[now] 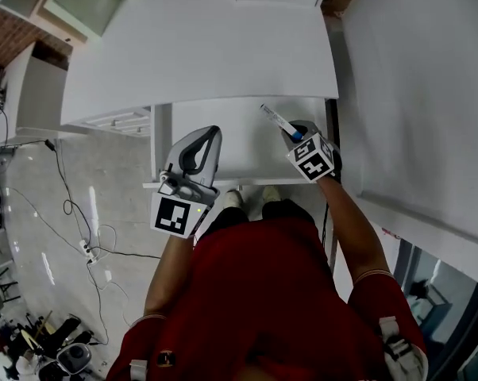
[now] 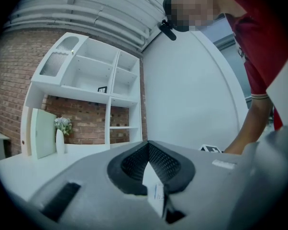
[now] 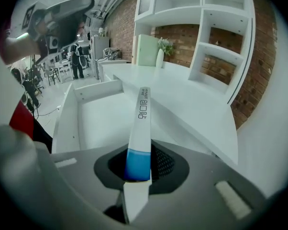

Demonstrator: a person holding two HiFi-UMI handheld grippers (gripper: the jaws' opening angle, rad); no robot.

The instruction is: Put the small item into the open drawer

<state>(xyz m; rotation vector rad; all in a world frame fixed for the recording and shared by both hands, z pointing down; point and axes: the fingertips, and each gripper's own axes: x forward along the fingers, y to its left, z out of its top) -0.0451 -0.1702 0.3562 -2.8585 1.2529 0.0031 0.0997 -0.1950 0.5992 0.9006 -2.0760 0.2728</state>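
Note:
The small item [image 1: 275,118] is a slim white stick with a blue end and black print [image 3: 143,114]. My right gripper [image 1: 297,133] [image 3: 139,164] is shut on its blue end, and the white end points away over the open white drawer [image 1: 231,141] [image 3: 94,119]. The drawer is pulled out from under the white tabletop [image 1: 199,46] and nothing lies on the part of its floor that shows. My left gripper [image 1: 213,132] [image 2: 148,145] hovers at the drawer's front left corner, its jaws meeting at the tips with nothing between them. It also shows high at the left of the right gripper view [image 3: 62,13].
A white shelf unit [image 2: 94,80] stands against a brick wall behind the table, with a vase of flowers [image 2: 61,134] on the tabletop. A white panel [image 1: 418,86] rises right of the drawer. Cables and a power strip [image 1: 88,248] lie on the floor at left.

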